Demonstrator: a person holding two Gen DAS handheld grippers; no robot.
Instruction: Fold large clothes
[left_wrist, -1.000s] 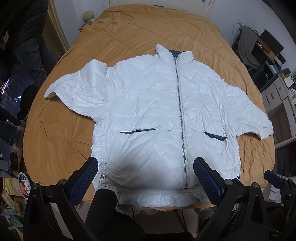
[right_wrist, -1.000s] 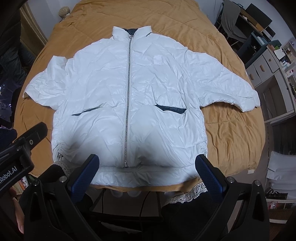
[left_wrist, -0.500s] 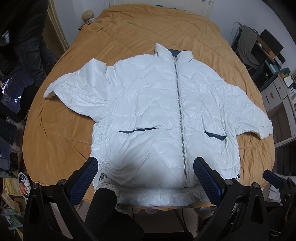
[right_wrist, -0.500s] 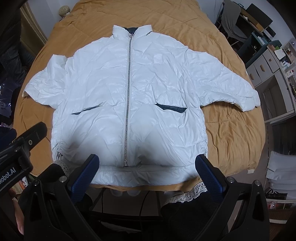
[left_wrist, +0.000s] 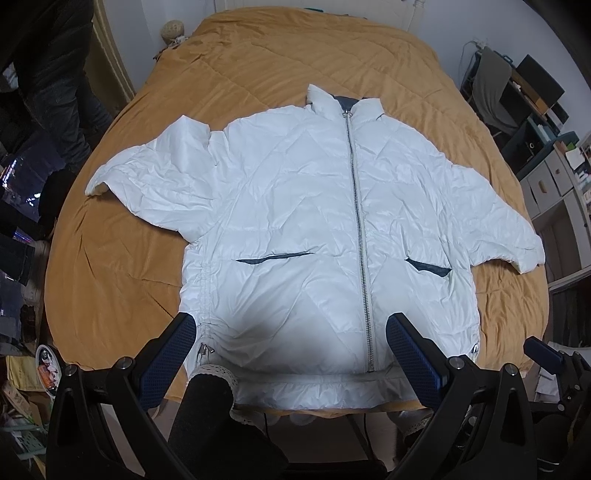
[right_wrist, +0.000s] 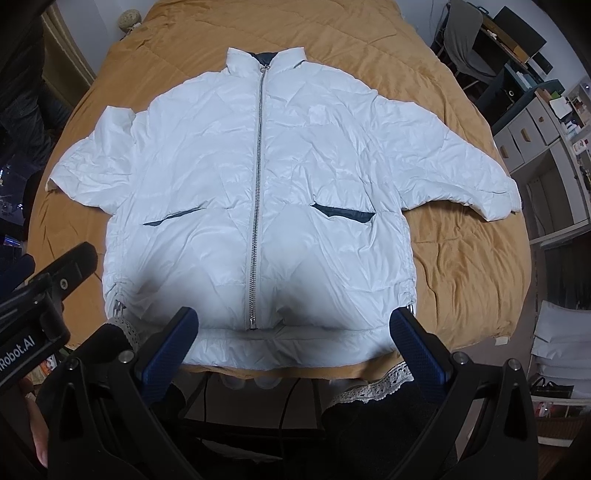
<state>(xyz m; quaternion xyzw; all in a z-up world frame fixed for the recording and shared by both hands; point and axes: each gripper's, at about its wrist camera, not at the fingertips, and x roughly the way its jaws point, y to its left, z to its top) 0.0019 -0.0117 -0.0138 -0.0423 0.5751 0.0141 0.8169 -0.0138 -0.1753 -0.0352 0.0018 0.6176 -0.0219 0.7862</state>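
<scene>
White jacket (left_wrist: 317, 236) lies flat, zipped, front up, sleeves spread, on the bed's orange quilt (left_wrist: 280, 51), hem at the near edge. My left tool (left_wrist: 291, 354) hangs above the hem, fingers (left_wrist: 168, 360) spread wide, nothing held. My right tool (right_wrist: 295, 347) likewise wide open, empty, over the hem's right half; its far tip lines up with the jacket's right corner toggle (right_wrist: 409, 308). Left tool's body (right_wrist: 40, 306) pokes in at the right view's left edge. Dark lace-trimmed sleeve (left_wrist: 207, 398) sits between me and the hem. Shelving with drawers (right_wrist: 535, 125) right of bed, clutter (left_wrist: 26, 258) left. Round woven object (left_wrist: 173, 29) at bed's far left corner.
</scene>
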